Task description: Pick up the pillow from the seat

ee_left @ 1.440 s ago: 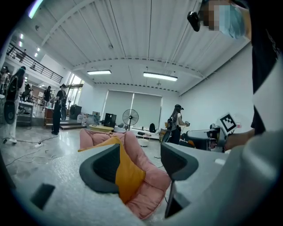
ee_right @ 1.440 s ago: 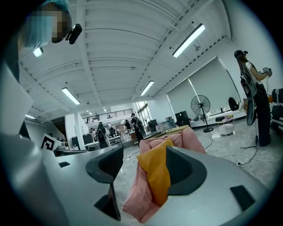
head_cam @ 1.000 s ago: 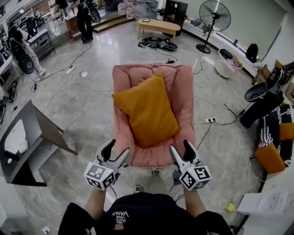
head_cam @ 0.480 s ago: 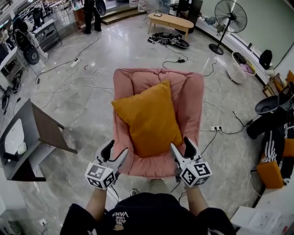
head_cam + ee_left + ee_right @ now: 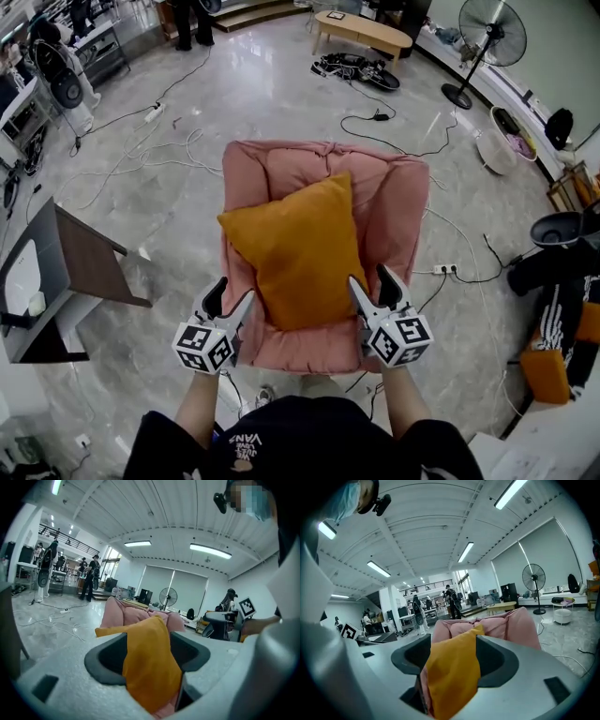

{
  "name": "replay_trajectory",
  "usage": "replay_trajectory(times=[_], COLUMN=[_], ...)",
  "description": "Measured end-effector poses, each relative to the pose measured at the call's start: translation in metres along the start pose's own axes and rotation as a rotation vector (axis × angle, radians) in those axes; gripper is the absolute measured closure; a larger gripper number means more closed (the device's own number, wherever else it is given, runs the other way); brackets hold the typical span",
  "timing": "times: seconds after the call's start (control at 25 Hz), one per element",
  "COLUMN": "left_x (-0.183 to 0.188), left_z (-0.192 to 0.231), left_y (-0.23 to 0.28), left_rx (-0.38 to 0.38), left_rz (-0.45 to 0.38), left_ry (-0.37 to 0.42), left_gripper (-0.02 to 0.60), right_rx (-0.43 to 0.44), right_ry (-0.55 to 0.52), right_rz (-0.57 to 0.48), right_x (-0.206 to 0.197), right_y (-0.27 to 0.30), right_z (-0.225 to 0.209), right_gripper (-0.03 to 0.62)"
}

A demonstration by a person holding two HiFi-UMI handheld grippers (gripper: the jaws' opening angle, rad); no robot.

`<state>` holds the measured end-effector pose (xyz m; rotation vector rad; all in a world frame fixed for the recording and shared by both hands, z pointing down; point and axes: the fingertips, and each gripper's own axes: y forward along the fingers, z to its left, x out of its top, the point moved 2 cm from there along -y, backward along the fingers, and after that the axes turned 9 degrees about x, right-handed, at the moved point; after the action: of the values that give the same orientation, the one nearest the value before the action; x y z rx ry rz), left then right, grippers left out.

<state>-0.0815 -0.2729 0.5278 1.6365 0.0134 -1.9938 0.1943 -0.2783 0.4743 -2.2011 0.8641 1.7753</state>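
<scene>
Closing in on the pillow (image 5: 300, 248)
Left gripper (image 5: 232, 295) and right gripper (image 5: 371, 279), jaws apart, now reach the pink chair (image 5: 281, 169) at its front edge, nearer than before; the pillow lies on its seat against the back

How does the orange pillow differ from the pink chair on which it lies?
The pillow is mustard orange; the chair is pink. The pillow is smaller and lies turned at an angle; the chair cups it with raised padded sides. Both look soft and fabric-covered.
</scene>
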Motion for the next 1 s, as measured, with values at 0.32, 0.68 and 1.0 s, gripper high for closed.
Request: replay_trajectory(times=[0.32, 0.68, 1.0], left_x=[-0.025, -0.066, -0.096], left_z=[0.007, 0.044, 0.067], left_y=[0.064, 0.117, 0.147], left_rx=[0.071, 0.186, 0.211], left_rz=[0.058, 0.138, 0.233], left_ry=[-0.004, -0.091, -0.181], left_gripper=[0.298, 0.296, 0.239], right_rx=[0.022, 0.063, 0.087], right_ry=[-0.008, -0.009, 0.004], right_rz=[0.077, 0.172, 0.257], right_x=[-0.022, -0.059, -0.078], right_y=[0.049, 0.114, 0.158], right_z=[-0.057, -0.092, -0.123], right_gripper=[0.312, 0.313, 0.293])
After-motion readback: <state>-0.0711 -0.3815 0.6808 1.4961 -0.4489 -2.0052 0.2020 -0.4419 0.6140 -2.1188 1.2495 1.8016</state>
